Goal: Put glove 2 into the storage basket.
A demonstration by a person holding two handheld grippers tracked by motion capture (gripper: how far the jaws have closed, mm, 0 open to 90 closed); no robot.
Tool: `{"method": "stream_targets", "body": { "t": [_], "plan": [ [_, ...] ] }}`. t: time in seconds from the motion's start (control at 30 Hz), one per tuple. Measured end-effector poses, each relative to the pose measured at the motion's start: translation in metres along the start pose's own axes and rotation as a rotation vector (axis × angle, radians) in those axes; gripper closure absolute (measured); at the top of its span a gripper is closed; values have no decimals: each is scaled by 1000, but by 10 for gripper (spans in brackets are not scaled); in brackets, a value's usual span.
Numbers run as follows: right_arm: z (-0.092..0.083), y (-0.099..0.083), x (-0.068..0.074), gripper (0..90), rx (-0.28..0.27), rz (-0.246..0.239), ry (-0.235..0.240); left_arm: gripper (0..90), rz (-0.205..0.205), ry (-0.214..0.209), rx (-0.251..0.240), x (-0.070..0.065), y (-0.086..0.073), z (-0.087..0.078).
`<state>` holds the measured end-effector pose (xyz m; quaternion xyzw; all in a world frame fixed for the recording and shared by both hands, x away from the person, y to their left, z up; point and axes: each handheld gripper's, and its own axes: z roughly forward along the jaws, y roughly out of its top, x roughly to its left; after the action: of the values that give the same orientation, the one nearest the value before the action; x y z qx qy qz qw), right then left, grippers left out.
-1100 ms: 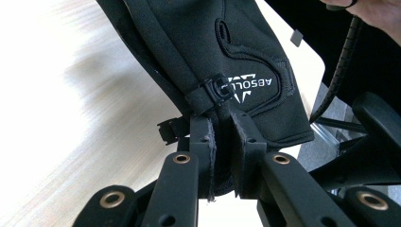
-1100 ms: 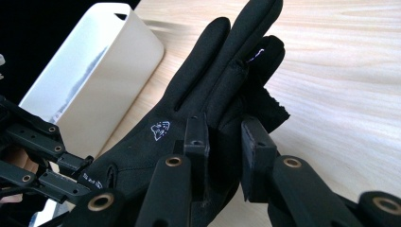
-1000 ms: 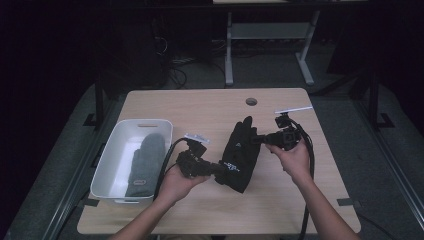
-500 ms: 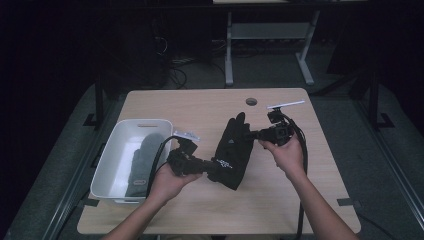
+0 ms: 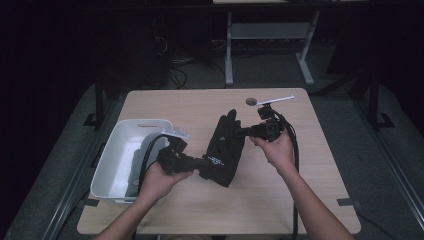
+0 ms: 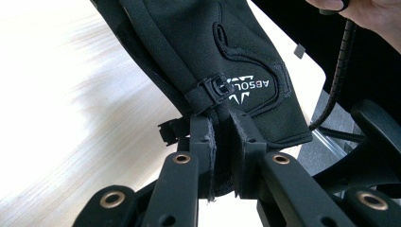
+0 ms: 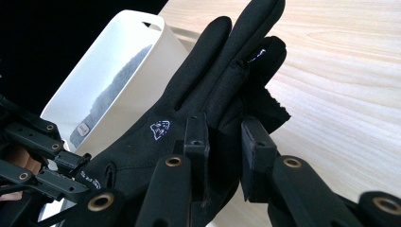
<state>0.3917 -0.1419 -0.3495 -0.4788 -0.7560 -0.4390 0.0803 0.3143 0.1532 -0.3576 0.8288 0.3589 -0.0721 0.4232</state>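
Both your hands have drifted left across the pale wooden worktop, carrying the black fabric glove toward the white plastic bin. Left gripper pinches its cuff, right gripper clamps the fingers; bin drop looks close.

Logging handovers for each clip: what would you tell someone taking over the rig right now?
Left gripper: shut on the black glove's cuff.
Right gripper: shut on the glove at its finger end.
Glove: held between both grippers over the table, right of the white bin.
Done: glove gripped at both ends.
Left: probably move it into the bin, where something grey lies, then release.
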Motion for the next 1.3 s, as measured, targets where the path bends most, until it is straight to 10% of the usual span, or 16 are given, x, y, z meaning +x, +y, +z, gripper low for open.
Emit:
{"method": "stream_targets", "body": {
  "t": [1.3],
  "plan": [
    [41,41,45,754,6,-51,92,812,-25,71,-53,17,-12,-63]
  ]
}}
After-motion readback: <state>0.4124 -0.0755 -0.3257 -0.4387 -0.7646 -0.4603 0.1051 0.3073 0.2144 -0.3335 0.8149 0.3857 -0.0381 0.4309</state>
